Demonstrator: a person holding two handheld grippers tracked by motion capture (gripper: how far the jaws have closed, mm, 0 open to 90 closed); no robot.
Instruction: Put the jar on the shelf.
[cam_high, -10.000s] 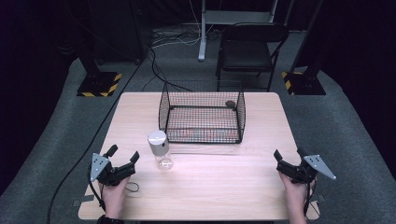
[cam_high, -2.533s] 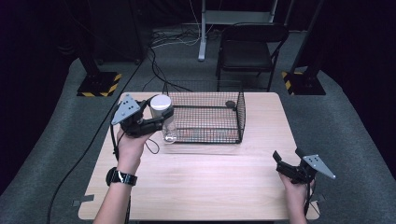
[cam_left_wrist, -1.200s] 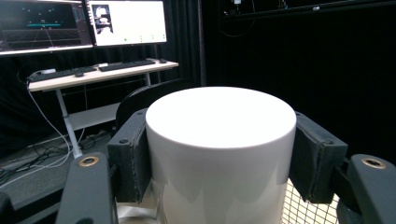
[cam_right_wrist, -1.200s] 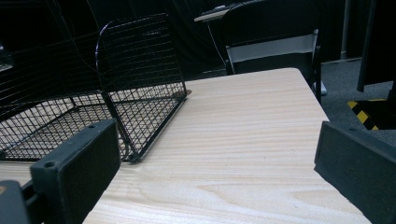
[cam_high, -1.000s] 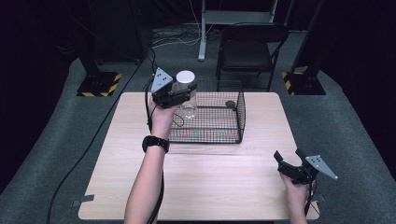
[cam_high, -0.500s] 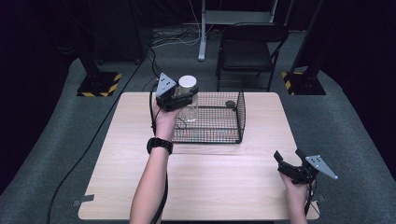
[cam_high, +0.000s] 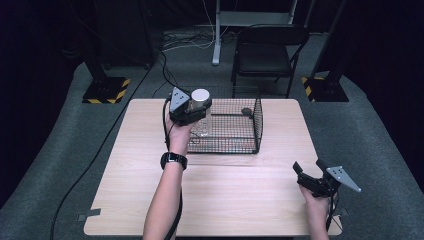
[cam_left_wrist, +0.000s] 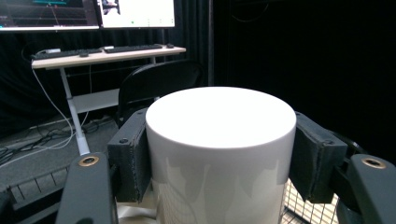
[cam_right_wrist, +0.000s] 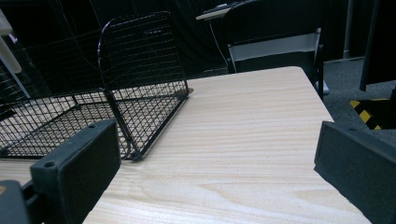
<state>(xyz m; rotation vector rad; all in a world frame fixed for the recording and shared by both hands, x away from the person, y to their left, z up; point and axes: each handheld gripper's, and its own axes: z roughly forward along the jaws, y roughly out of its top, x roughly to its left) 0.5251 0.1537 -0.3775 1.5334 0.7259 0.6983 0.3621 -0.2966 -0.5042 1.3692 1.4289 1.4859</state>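
Jar, clear-bodied with white lid: clamped at the lid by the left gripper, held over the wire basket's left end. Right gripper: jaws spread, empty, at the table's right edge.

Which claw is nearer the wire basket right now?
Left. The left claw holds the jar over the wire basket's left end; the right claw hovers open near the table's front right corner.
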